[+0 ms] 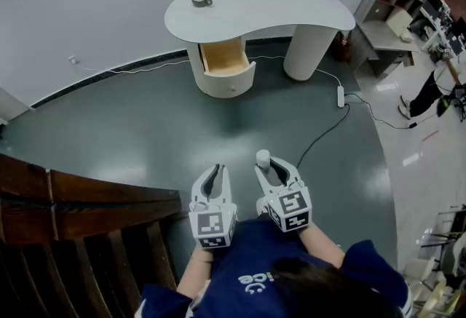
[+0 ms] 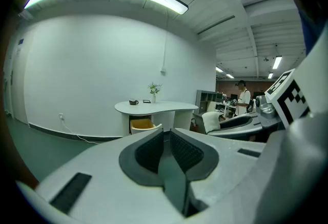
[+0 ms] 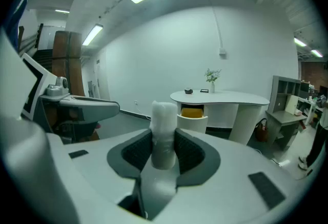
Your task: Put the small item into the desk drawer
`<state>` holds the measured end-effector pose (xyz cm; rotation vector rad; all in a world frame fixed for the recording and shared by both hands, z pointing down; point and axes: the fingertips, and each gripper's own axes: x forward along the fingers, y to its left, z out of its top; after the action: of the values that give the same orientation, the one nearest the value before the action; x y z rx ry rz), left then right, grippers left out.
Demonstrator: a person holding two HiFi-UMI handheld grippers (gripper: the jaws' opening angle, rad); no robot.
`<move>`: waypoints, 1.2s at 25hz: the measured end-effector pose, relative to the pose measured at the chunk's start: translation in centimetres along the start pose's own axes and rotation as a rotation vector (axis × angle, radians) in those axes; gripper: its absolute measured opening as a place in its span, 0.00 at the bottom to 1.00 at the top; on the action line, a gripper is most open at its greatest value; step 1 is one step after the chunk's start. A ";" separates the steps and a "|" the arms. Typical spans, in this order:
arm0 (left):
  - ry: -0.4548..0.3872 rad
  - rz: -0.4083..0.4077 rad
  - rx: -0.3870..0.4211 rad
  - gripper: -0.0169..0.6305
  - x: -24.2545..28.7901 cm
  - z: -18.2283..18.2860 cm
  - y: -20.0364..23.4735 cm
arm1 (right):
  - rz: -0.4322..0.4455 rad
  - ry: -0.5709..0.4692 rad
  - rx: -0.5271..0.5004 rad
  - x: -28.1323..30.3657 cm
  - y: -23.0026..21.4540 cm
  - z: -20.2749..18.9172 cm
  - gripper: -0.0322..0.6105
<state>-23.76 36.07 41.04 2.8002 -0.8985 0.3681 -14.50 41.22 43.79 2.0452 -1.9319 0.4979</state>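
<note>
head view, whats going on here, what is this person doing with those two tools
A person in a blue top holds a tool in each hand. The right tongs are clamped on a small white cylinder, which stands upright between them. The left tongs are shut with nothing in them. Across the dark floor stands a white curved desk with its wood-lined drawer pulled open. The cylinder is not yet in it, and the person is some way off.
</note>
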 end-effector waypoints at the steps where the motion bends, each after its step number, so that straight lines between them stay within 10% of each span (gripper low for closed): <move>1: 0.003 -0.004 0.001 0.09 0.0 -0.1 0.1 | -0.002 0.002 0.001 0.0 0.1 -0.1 0.27; 30: 0.042 -0.006 -0.027 0.09 0.9 -2.5 4.4 | -0.023 0.005 0.105 3.6 0.1 -1.0 0.27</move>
<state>-26.10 32.68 44.10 2.7593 -0.8794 0.4099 -14.50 38.38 46.24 2.1249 -1.9152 0.6099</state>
